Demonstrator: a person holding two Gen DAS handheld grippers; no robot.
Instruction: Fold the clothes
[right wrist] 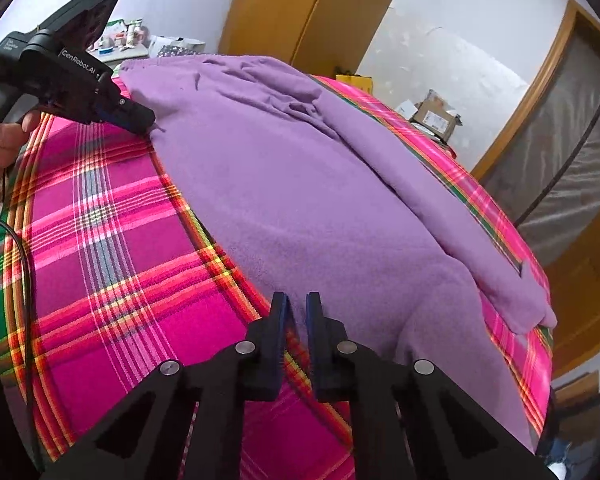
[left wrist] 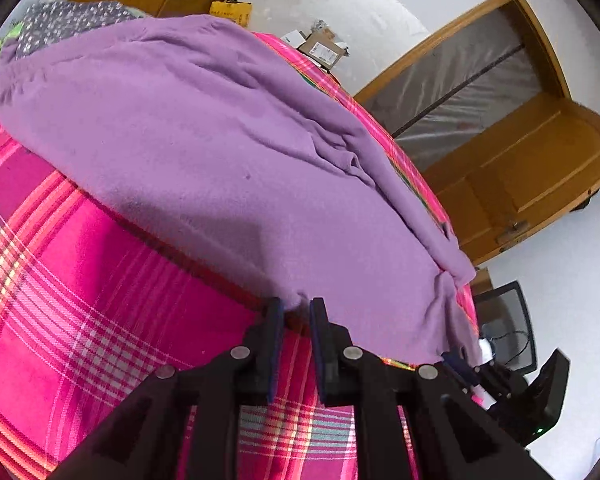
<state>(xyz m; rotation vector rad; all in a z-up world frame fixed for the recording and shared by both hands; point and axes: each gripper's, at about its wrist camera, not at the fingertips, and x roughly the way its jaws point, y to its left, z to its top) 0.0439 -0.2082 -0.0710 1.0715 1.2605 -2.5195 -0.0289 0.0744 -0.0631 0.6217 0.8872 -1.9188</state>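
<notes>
A: Where does the purple garment (right wrist: pixel 300 184) lie?

B: Spread over the pink plaid cover (right wrist: pixel 100 240), a sleeve doubled along its far side; its long axis runs from one gripper to the other — each sits at the near edge, at opposite ends.

A: And the left gripper (left wrist: pixel 296 308)?

B: Its fingers stand a little apart at the cloth's edge, a corner bunched between the tips; whether it truly pinches, I cannot tell.

A: The right gripper (right wrist: pixel 297 304)?

B: Likewise slightly parted, the edge just ahead, nothing clearly gripped; so I judge any fold would carry the near edge away from both, across the short axis.
</notes>
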